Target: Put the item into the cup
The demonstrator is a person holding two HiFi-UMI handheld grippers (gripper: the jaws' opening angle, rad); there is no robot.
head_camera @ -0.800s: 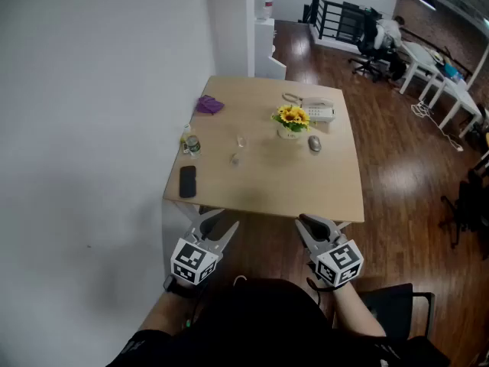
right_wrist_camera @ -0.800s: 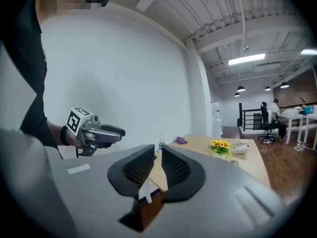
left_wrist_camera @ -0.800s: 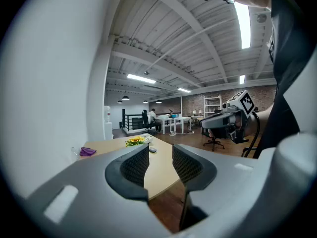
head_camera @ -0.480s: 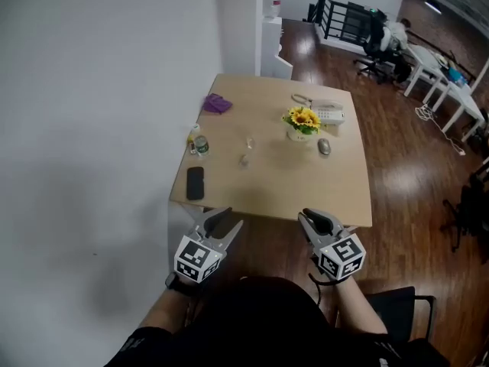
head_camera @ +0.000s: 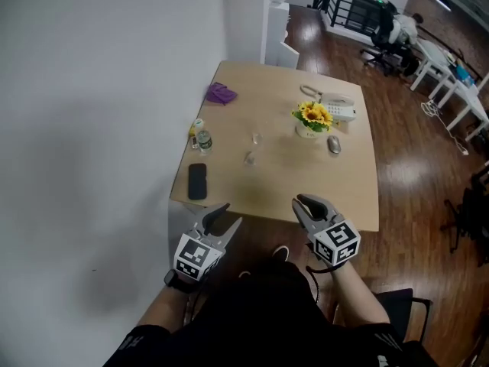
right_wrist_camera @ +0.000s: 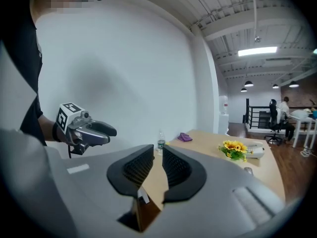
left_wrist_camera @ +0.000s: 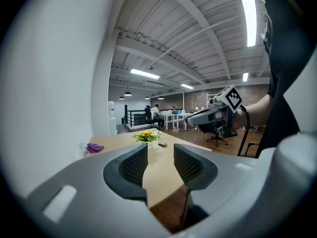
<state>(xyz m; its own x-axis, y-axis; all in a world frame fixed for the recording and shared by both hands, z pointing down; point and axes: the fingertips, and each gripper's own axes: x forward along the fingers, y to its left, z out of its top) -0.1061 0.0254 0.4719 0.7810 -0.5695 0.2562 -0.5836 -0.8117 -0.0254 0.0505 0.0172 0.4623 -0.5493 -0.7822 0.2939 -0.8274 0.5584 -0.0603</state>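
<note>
A small clear cup [head_camera: 256, 138] stands mid-table, with a small pale item [head_camera: 248, 157] lying just in front of it; both are too small to make out in detail. My left gripper [head_camera: 222, 215] hovers off the table's near edge at the left, jaws apart and empty [left_wrist_camera: 161, 150]. My right gripper [head_camera: 302, 202] hangs over the near edge further right, its jaws a narrow gap apart with nothing between them [right_wrist_camera: 158, 155]. Both grippers are well short of the cup and the item.
On the wooden table [head_camera: 336, 197] lie a black phone [head_camera: 197, 181], a bottle [head_camera: 203, 141], a purple cloth [head_camera: 221, 93], a pot of yellow flowers [head_camera: 312, 118], a white telephone [head_camera: 340, 110] and a mouse [head_camera: 334, 144]. A white wall runs along the left. Desks and chairs stand at the back right.
The head view has shifted, so the table sits lower and closer in the picture. Both grippers have edged toward the table's near edge, the right one now over it.
</note>
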